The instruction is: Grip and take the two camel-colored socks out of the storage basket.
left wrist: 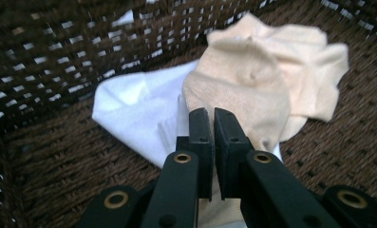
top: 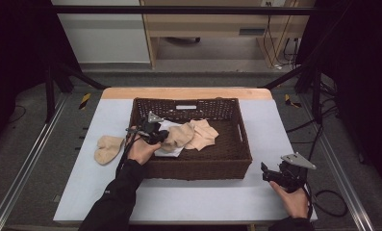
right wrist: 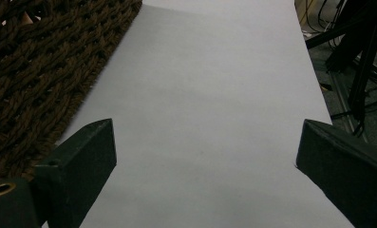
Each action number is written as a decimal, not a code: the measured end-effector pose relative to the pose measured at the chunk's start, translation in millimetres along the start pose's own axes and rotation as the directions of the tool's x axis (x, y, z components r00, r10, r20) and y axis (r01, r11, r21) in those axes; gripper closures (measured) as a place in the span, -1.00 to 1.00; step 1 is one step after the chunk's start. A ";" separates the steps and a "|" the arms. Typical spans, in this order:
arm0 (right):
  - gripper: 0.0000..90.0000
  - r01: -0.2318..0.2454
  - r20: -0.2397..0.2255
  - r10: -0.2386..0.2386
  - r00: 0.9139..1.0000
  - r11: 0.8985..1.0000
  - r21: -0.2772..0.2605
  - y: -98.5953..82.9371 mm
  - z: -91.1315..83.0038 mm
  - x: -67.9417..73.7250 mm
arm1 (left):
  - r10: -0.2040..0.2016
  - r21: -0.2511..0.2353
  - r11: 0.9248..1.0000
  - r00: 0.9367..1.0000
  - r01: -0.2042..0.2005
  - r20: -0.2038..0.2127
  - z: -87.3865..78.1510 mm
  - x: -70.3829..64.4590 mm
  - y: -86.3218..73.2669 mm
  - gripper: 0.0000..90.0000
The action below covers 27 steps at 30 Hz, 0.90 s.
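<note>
A dark brown woven basket (top: 198, 168) stands in the middle of the white table (top: 203, 197). Inside it lie a beige sock (top: 179, 136), a second beige sock (top: 204, 134) and a white sock (top: 171, 150). My left gripper (top: 159, 137) reaches in over the basket's left wall. Its jaws are pressed together on the near end of the beige sock (left wrist: 243, 90), which lies over the white sock (left wrist: 134, 109). Another beige sock (top: 108, 148) lies on the table left of the basket. My right gripper (top: 268, 172) hovers open over bare table right of the basket.
The basket's woven wall (left wrist: 58, 52) rises close on the left of my left gripper (left wrist: 212, 116). The basket's outer side (right wrist: 29, 76) runs left of my right gripper (right wrist: 205, 142). The table's right edge (right wrist: 319, 95) is near, with cables and a frame on the floor beyond.
</note>
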State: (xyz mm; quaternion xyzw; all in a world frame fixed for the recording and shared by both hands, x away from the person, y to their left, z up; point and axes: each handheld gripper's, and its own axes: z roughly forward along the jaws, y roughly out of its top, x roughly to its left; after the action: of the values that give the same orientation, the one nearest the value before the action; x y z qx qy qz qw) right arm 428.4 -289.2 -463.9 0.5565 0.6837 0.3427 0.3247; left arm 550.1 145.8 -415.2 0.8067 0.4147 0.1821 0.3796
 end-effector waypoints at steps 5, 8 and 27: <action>-0.86 0.001 0.000 -0.001 1.000 1.000 0.000 0.0 0.1 -0.1 | -0.012 -0.108 0.994 1.000 0.014 0.018 -10.1 -0.4 4.5 0.91; -0.86 0.001 0.002 -0.001 1.000 1.000 0.000 0.0 0.5 -0.7 | -0.011 -0.176 0.984 1.000 0.014 0.021 -18.1 -0.8 7.5 0.91; -0.86 -0.004 0.005 0.004 1.000 1.000 -0.003 0.0 -0.8 -0.8 | -0.012 -0.437 0.899 0.998 0.034 0.054 -92.5 -2.9 31.4 0.91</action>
State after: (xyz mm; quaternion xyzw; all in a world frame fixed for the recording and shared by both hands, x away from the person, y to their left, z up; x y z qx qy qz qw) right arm 427.9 -290.0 -463.4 0.5584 0.6812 0.3429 0.3266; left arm 508.8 174.6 -331.5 0.7001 0.3631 0.2460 0.5634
